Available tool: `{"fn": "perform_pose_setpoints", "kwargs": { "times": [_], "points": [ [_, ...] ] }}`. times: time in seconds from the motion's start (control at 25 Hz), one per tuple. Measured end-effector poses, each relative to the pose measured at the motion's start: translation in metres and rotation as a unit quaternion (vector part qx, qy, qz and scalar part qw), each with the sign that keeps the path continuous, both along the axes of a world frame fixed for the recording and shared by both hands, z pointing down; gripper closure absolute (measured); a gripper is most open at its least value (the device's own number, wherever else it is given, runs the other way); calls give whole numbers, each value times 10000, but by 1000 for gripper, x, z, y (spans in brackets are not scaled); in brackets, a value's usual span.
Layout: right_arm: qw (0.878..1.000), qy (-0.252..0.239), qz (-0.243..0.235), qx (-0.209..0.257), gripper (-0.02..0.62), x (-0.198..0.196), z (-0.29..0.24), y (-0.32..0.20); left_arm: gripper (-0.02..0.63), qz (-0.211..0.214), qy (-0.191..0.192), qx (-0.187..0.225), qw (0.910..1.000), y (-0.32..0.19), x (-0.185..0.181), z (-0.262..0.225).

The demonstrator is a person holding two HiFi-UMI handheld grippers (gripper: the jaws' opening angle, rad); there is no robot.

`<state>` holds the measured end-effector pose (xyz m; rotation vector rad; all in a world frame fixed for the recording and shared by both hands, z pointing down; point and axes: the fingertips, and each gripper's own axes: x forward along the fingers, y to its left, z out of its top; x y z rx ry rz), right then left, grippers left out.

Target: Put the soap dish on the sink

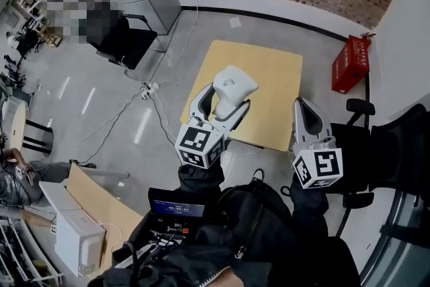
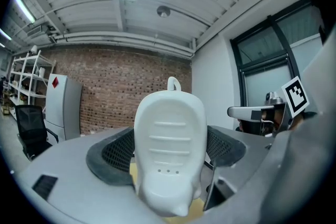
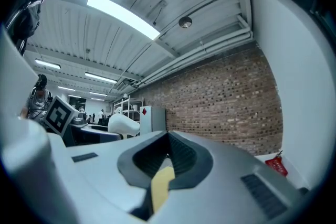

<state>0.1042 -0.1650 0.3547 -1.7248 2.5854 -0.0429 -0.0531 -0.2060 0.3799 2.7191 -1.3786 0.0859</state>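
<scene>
The left tool (image 1: 227,106) is clamped on the glossy white oval soap dish (image 2: 169,144). Its dark, mesh-textured pads press against the dish's two long sides, so the dish is in the air above the pale yellow square wooden tabletop (image 1: 275,84), not touching it. The right tool (image 1: 308,119), at 3 o'clock from the left one, is empty. Its jaws are drawn together to a thin slit, through which only a sliver of the yellow top shows. The step in hand looks like the carry, with the dish gripped and lifted but not yet delivered. No sink shows in any view, so the next move probably calls for turning toward wherever it stands. The dish should stay level on the way and then be lowered onto a flat ledge before the grip is released. The dish looks hard and smooth, either glazed ceramic or moulded plastic; which one cannot be told. It has raised cross ribs, three small drain holes, a pouring lip at its near end and a small loop at its far end. Such a slick surface could slip in the pads. A red box (image 1: 351,64) stands on the grey floor at 2 o'clock from the tabletop.
</scene>
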Motion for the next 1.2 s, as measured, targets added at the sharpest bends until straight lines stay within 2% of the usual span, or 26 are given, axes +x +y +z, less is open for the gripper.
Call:
{"fn": "perform_pose_setpoints", "kwargs": {
  "times": [0.2, 0.36, 0.72, 0.88, 1.0, 1.2],
  "points": [
    [10000, -61, 13, -45, 591, 27, 6, -13, 178, -38, -66, -31, 10000, -16, 21, 6],
    [9998, -88, -19, -153, 591, 41, 17, -24, 179, -48, -150, -263, 9995, -25, 36, 25],
    [9983, -164, -57, -559, 591, 43, 48, -49, 179, -14, -804, -881, 9929, -48, 40, 91],
    [9965, -125, -19, -830, 591, 37, 74, -60, 179, 158, -1333, -1229, 9833, -55, 40, 139],
    [9932, -149, -2, -1154, 591, 34, 100, -64, 179, 322, -1526, -1642, 9740, -61, 40, 184],
    [9862, -133, 105, -1645, 591, 31, 138, -65, 179, 473, -1812, -2373, 9532, -61, 28, 259]
  ]
}}
